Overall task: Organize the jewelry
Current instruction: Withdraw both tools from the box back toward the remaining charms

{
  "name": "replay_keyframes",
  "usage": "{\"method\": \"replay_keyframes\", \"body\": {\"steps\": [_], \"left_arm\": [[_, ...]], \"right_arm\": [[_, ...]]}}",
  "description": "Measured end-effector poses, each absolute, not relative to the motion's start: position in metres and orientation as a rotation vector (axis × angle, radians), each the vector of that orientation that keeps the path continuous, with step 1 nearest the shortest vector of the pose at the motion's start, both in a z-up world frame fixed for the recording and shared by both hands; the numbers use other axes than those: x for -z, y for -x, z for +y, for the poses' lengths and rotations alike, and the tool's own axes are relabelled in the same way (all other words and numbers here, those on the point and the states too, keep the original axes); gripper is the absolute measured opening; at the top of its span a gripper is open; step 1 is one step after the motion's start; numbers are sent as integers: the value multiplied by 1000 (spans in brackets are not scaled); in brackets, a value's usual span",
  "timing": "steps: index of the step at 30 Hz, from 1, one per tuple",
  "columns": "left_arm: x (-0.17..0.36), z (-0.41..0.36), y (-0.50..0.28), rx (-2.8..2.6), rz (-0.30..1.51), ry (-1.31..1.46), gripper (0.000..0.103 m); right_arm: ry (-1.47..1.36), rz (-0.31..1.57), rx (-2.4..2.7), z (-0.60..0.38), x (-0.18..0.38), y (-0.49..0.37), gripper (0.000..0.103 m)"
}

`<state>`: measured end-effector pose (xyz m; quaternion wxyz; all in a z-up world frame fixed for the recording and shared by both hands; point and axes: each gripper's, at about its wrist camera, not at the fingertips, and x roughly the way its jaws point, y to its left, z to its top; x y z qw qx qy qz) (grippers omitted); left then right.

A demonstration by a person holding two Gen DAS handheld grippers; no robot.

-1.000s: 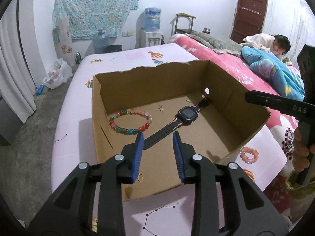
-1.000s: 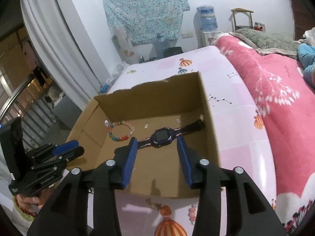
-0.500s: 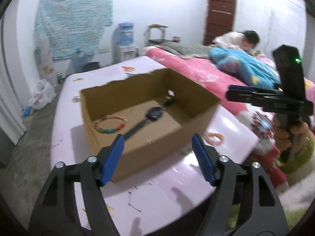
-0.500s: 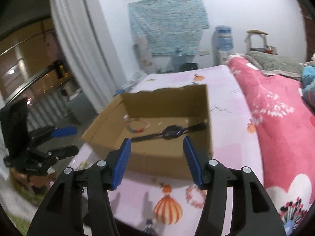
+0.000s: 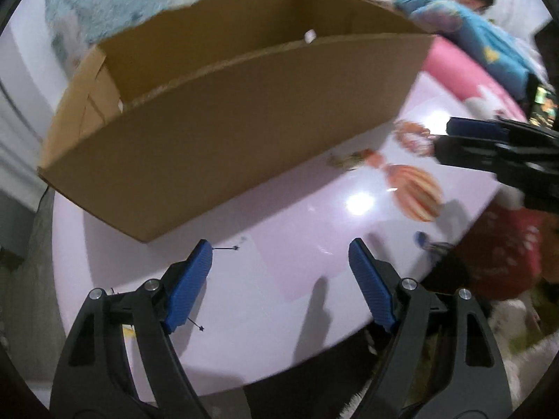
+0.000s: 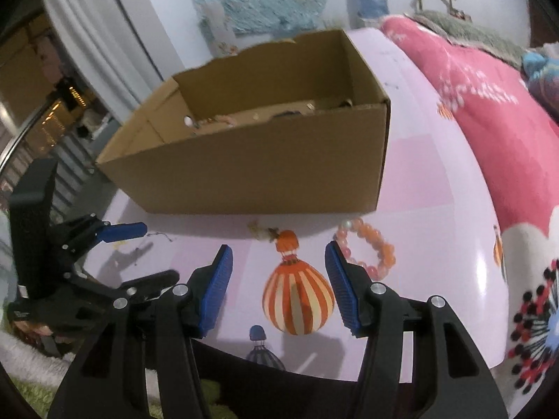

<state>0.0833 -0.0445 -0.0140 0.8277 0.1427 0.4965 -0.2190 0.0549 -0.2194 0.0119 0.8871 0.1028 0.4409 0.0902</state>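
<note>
Pink bedsheet (image 6: 436,174) is carrying the cardboard box (image 6: 265,160); beside it is lying a light, slippery bead bracelet (image 6: 367,248), best pinched across 1 strand. Both the left gripper (image 5: 279,272), just widening, and the right gripper (image 6: 279,272) are gaping empty.

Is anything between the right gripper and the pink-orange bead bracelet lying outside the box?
Nothing visible. The bracelet lies on bare sheet just beyond the right gripper, off its right pad, in front of the cardboard box. The jaws are open and empty.
</note>
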Motion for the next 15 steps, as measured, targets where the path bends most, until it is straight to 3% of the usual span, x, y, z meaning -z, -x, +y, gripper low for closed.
{"method": "replay_keyframes", "body": {"steps": [6,10,15], "left_arm": [[31,-45,-99,398,1128,-274,77],[35,-46,-101,378,1137,-277,77],[37,-48,-106,370,1142,-269,80]], "right_arm": [[-203,968,-139,-215,-1,-62,54],[-217,980,-143,-213,3,-63,63],[-216,991,-138,-212,7,-65,65]]}}
